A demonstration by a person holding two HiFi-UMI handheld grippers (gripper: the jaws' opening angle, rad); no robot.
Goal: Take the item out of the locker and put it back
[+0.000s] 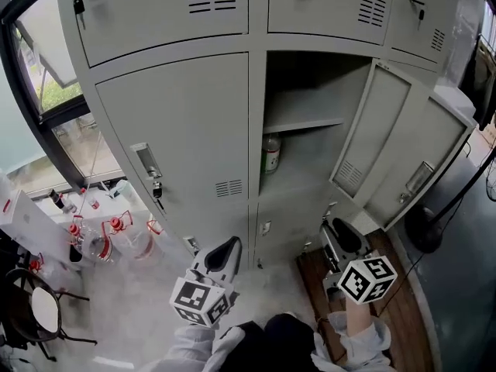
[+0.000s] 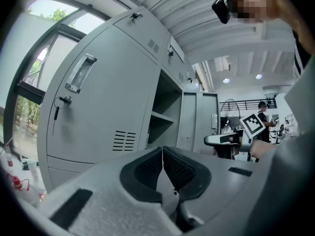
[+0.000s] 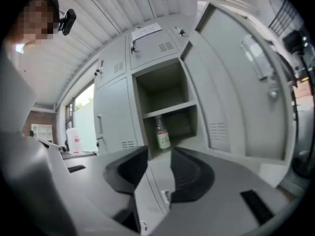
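Head view: a clear bottle [image 1: 270,152] with a green-and-white label stands upright beneath the shelf [image 1: 304,122] of the open locker [image 1: 310,87]. Your right gripper [image 3: 158,150] faces it, jaws apart and empty; your left gripper [image 2: 162,149] is clenched on nothing.

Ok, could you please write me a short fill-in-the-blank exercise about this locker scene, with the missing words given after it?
1. The bottle carries a ___ label.
2. The bottle stands in the ___ compartment of the open locker, under the shelf.
3. The left tool is shut, while the right tool is ___ and has nothing in it.

Missing words: green; lower; open.
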